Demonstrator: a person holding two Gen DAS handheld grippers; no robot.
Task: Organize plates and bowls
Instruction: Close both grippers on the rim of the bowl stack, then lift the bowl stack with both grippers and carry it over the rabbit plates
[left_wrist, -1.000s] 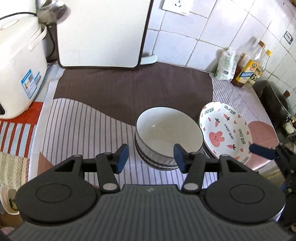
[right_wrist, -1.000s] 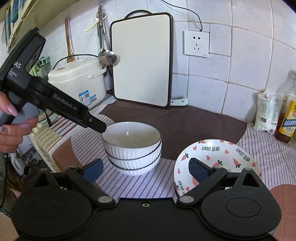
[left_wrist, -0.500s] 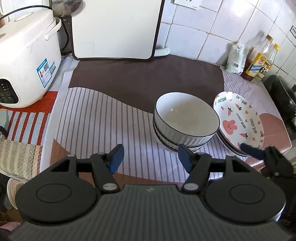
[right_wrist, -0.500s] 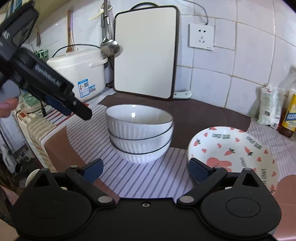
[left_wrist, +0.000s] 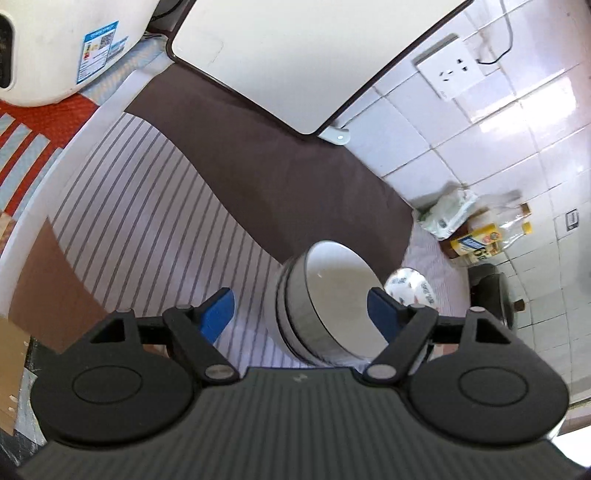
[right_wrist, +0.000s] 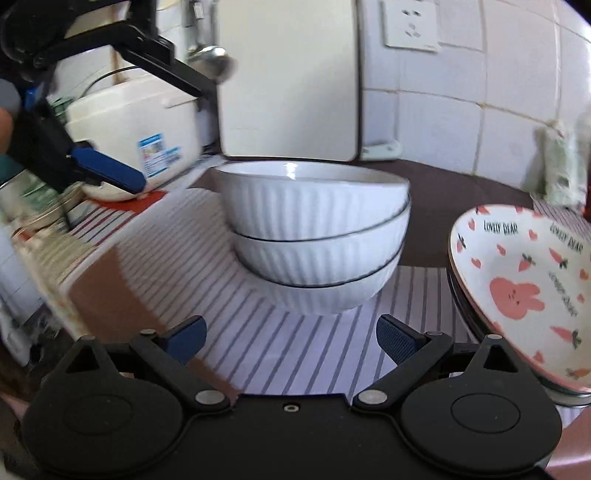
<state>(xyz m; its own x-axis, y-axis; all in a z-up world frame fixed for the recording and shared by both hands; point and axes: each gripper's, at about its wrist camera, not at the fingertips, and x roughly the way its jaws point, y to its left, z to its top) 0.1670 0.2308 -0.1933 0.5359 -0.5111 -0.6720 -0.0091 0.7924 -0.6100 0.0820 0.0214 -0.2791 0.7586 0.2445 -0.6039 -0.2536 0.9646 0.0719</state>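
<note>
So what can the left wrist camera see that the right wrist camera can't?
Only the left wrist view shows the inside of the top bowl, the oil bottles by the wall and a dark pot beyond them.

Only the right wrist view shows the bowls' ribbed sides, stacked three high, the ladle hanging on the wall, and the left tool seen from outside.

Both show the bowl stack, the rabbit-print plates, the rice cooker, the cutting board and the striped mat.
</note>
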